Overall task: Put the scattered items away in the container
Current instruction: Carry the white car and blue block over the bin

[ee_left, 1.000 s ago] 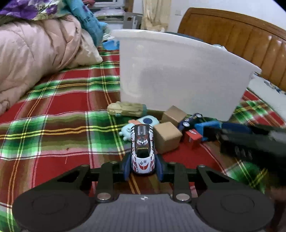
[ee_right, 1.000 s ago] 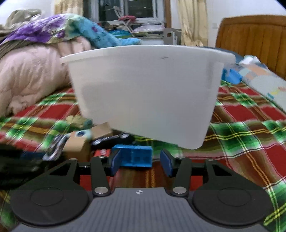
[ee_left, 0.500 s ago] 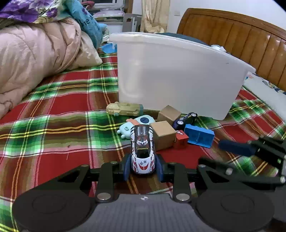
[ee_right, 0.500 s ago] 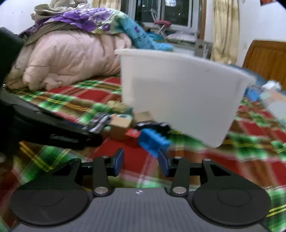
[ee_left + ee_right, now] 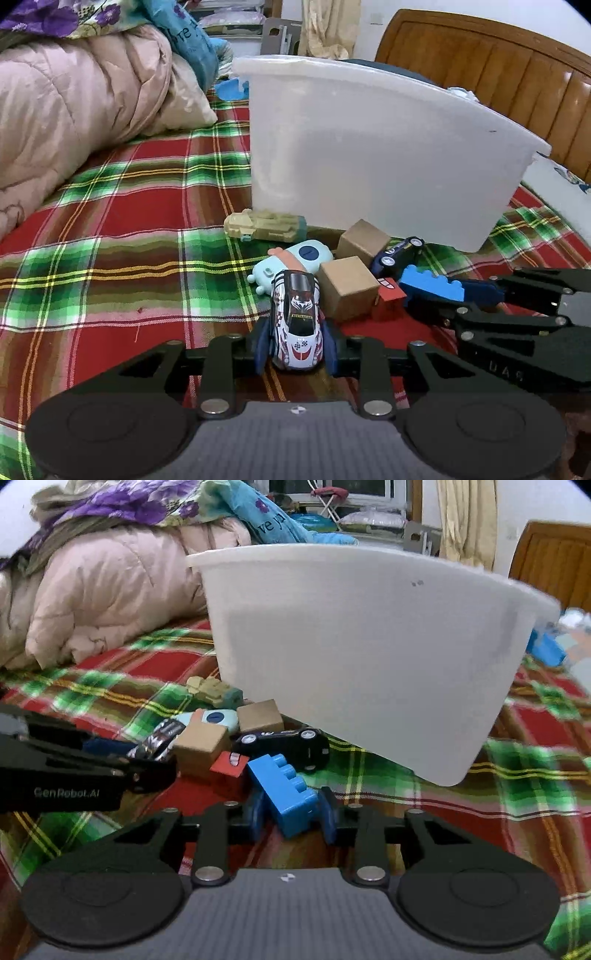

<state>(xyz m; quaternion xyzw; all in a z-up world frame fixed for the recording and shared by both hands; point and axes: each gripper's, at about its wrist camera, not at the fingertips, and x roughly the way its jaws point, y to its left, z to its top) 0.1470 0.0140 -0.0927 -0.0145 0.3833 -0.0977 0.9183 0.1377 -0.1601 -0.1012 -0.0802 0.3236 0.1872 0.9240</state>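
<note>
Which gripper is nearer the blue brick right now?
Right. The right gripper has its fingers on either side of the blue brick, not clearly clamped. The left gripper is shut on the white toy car, beyond the wooden cube from the brick.

White racer sits nose-forward, clamped at its sides. Blue brick lies slanted, studs up. Two tan cubes, black car and beige truck cluster beside the upright white tub.

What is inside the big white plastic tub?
That cannot be seen: the big white plastic tub has cloudy walls and both cameras sit below its rim. The toys in view, like the small black toy car, lie outside on the bed.
</note>
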